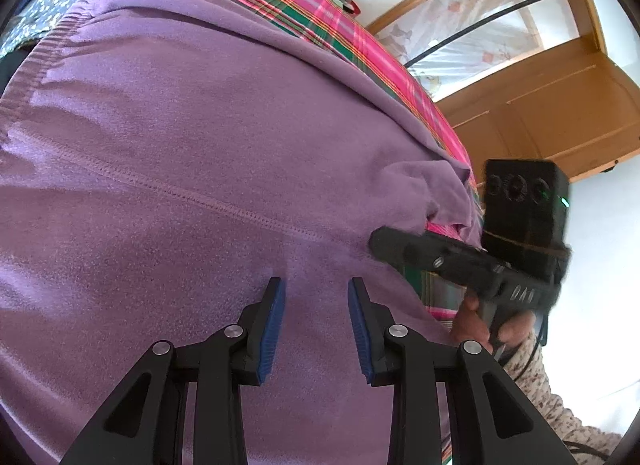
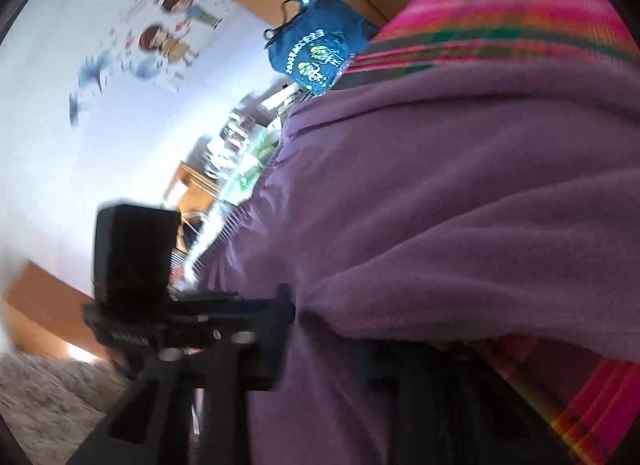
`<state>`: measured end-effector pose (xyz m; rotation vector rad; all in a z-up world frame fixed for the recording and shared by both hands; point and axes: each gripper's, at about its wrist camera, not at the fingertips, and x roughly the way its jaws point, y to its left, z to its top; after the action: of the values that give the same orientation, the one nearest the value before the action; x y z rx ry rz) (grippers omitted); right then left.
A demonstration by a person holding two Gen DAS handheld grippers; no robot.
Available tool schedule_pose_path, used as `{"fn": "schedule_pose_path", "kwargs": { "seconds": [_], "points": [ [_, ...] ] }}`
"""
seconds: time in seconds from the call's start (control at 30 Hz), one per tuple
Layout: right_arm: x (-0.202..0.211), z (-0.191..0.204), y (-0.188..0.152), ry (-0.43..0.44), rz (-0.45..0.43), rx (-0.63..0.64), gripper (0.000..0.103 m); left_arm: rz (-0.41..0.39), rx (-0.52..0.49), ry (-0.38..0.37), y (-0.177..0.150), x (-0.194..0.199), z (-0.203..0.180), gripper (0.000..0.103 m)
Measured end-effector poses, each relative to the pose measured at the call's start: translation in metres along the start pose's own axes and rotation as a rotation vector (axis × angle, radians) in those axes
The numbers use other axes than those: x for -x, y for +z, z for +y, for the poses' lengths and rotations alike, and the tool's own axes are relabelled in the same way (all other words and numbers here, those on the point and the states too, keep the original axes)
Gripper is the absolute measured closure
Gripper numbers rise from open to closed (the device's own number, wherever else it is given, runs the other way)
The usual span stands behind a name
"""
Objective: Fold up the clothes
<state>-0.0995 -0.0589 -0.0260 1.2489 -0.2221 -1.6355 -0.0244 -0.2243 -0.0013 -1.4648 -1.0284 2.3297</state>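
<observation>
The left gripper (image 1: pixel 316 285), black with ribbed blue pads, hovered over a soft purple fleece garment (image 1: pixel 180 145) with its jaws part open and nothing between them. At the cloth's right edge, the right gripper (image 1: pixel 384 243) had its jaws closed on a bunched fold of the fleece. The garment lay spread across a pink-and-green plaid blanket (image 1: pixel 320 13), a stitched seam (image 1: pixel 192 195) running slantwise across it, its ribbed hem (image 1: pixel 28 77) to the far left.

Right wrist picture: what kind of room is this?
Probably a child's bedroom at home. Cartoon children stickers decorate the wall, a purple garment lies on a bright plaid bedcover, and a wooden door stands nearby.
</observation>
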Motion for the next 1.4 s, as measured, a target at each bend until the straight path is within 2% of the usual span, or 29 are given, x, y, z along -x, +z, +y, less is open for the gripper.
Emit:
{"fn": "schedule_pose_path", "kwargs": {
  "seconds": [0.03, 0.1, 0.23, 0.4, 0.47, 0.6, 0.73, 0.83, 0.9, 0.97, 1.0, 1.07, 1.13, 1.23, 1.4],
  "points": [
    [0.001, 0.007, -0.002, -0.022, 0.002, 0.023, 0.083, 0.0, 0.004, -0.005, 0.0, 0.0, 0.001, 0.069],
    [0.008, 0.014, -0.007, -0.009, -0.007, 0.026, 0.083, 0.001, 0.008, -0.013, 0.0, 0.001, 0.003, 0.069],
    [0.014, 0.011, -0.014, 0.019, -0.006, -0.052, 0.083, 0.004, 0.017, -0.017, -0.001, 0.004, 0.006, 0.069],
    [0.005, 0.008, -0.021, -0.011, 0.042, -0.085, 0.083, -0.012, -0.004, 0.049, -0.001, 0.011, -0.002, 0.069],
    [0.01, 0.006, -0.022, -0.02, 0.014, -0.105, 0.081, -0.046, -0.032, 0.061, 0.0, 0.019, -0.012, 0.069],
    [0.029, 0.008, -0.026, -0.034, -0.039, -0.113, 0.081, -0.068, -0.171, 0.084, 0.007, 0.02, -0.047, 0.069],
    [0.067, 0.011, -0.045, -0.142, -0.096, -0.096, 0.076, -0.023, -0.258, 0.102, 0.014, -0.007, -0.081, 0.062],
    [0.104, 0.005, -0.064, -0.217, -0.165, -0.122, 0.074, -0.012, -0.34, 0.188, 0.011, -0.023, -0.105, 0.061],
    [0.139, -0.003, -0.082, -0.304, -0.221, -0.155, 0.074, -0.006, -0.381, 0.236, 0.014, -0.03, -0.11, 0.061],
    [0.177, -0.013, -0.1, -0.418, -0.282, -0.195, 0.074, -0.007, -0.423, 0.306, 0.015, -0.042, -0.114, 0.061],
    [0.199, -0.02, -0.112, -0.505, -0.321, -0.224, 0.074, -0.001, -0.443, 0.336, 0.016, -0.048, -0.116, 0.061],
    [0.243, -0.033, -0.139, -0.695, -0.396, -0.296, 0.068, 0.017, -0.469, 0.359, 0.014, -0.057, -0.12, 0.061],
    [0.269, -0.043, -0.161, -0.813, -0.438, -0.366, 0.063, 0.017, -0.505, 0.395, 0.011, -0.062, -0.123, 0.061],
    [0.283, -0.051, -0.185, -0.936, -0.41, -0.388, 0.061, 0.001, -0.546, 0.443, 0.01, -0.069, -0.129, 0.061],
    [0.252, -0.048, -0.186, -1.054, -0.248, -0.225, 0.061, 0.013, -0.525, 0.496, 0.016, -0.077, -0.128, 0.061]
  ]
}}
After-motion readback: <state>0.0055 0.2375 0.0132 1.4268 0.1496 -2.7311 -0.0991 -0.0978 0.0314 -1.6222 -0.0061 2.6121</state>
